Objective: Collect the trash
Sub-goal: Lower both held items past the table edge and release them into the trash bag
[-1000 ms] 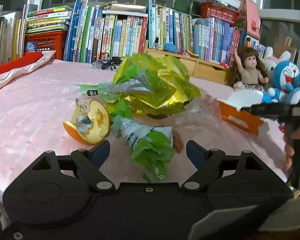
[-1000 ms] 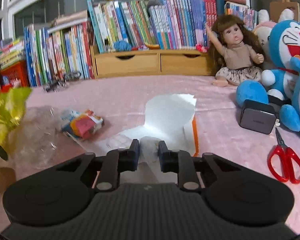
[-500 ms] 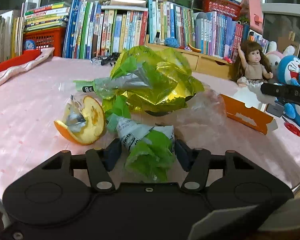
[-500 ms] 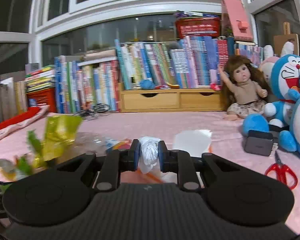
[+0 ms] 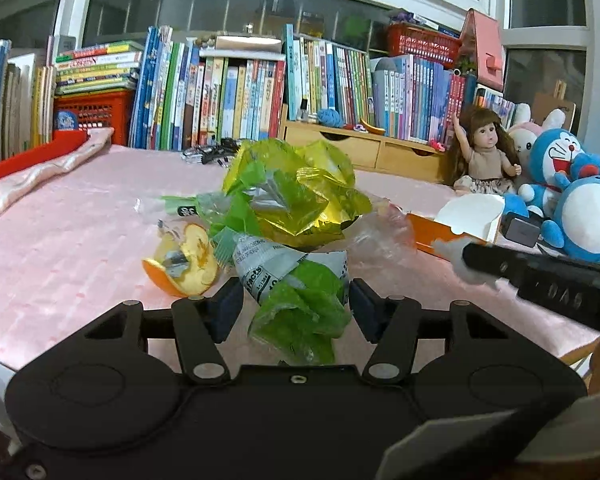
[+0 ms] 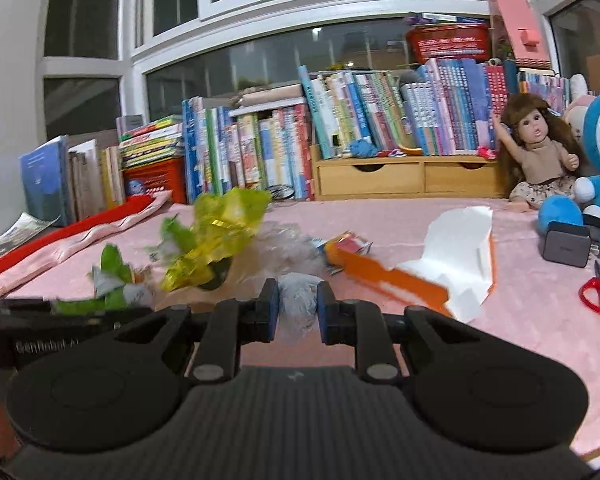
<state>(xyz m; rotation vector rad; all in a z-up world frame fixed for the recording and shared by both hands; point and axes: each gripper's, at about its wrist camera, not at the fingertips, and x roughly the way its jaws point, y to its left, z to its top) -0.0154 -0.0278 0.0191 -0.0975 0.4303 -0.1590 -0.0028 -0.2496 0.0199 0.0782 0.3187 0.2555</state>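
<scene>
Currently, status per item:

Right gripper (image 6: pixel 298 307): fingers are being pressed nearly together on a crumpled white tissue wad (image 6: pixel 298 306), which is being carried above the pink table (image 6: pixel 520 344).

Left gripper (image 5: pixel 296 308): jaws are being held fairly wide, one each side of a green wrapper (image 5: pixel 300 304). Firm pad contact is not being shown; it cannot be told whether the wrapper is being gripped or only bracketed.

Landmark: yellow foil bag (image 5: pixel 296 204), mid-table.

Orange peel (image 5: pixel 184 262): is being left on the table just left of the foil bag, towards the camera.

Clear plastic film (image 5: pixel 384 232): is being left just right of the foil bag.

Orange-and-white carton (image 6: pixel 432 264): is being left flattened, well right of the foil bag, near a small colourful packet (image 6: pixel 346 246).

Bin: none is being shown in either view.

Progress (judged): early. One piece is being carried, one is being addressed; foil bag, peel, film, carton and packet are being left for later.
</scene>
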